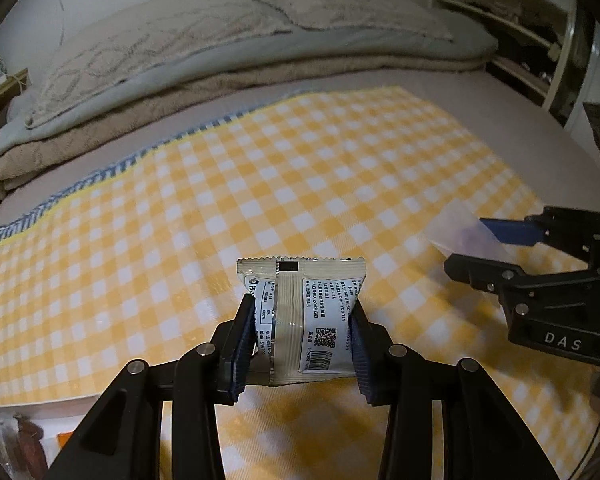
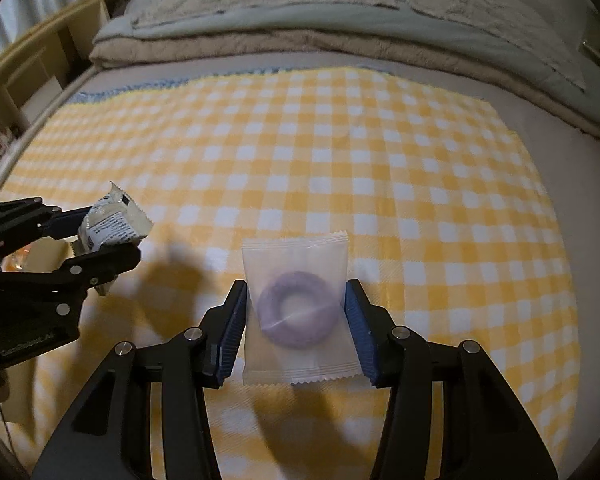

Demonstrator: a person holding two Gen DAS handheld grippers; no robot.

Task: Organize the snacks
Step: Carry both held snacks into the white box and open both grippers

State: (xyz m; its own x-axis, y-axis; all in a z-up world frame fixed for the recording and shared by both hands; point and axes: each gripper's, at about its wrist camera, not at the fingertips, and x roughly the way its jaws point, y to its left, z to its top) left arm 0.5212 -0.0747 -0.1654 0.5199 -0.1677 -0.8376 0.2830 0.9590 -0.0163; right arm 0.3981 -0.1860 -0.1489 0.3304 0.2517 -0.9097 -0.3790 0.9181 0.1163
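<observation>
My left gripper (image 1: 302, 316) is shut on a cream snack packet (image 1: 306, 316) with printed text and a QR code, held above the yellow checked cloth (image 1: 260, 184). My right gripper (image 2: 296, 312) is shut on a clear packet holding a purple ring-shaped snack (image 2: 296, 308), also above the cloth (image 2: 340, 152). In the left wrist view the right gripper (image 1: 484, 248) shows at the right edge with its clear packet (image 1: 464, 236). In the right wrist view the left gripper (image 2: 104, 228) shows at the left with the cream packet (image 2: 112, 224).
The cloth lies on a bed with folded blankets and pillows (image 1: 228, 52) at the far side. A wooden shelf (image 2: 40, 52) stands left of the bed. Some packets and an orange item (image 1: 16, 436) lie off the cloth's near left corner, and a box (image 2: 40, 260) sits below the left gripper.
</observation>
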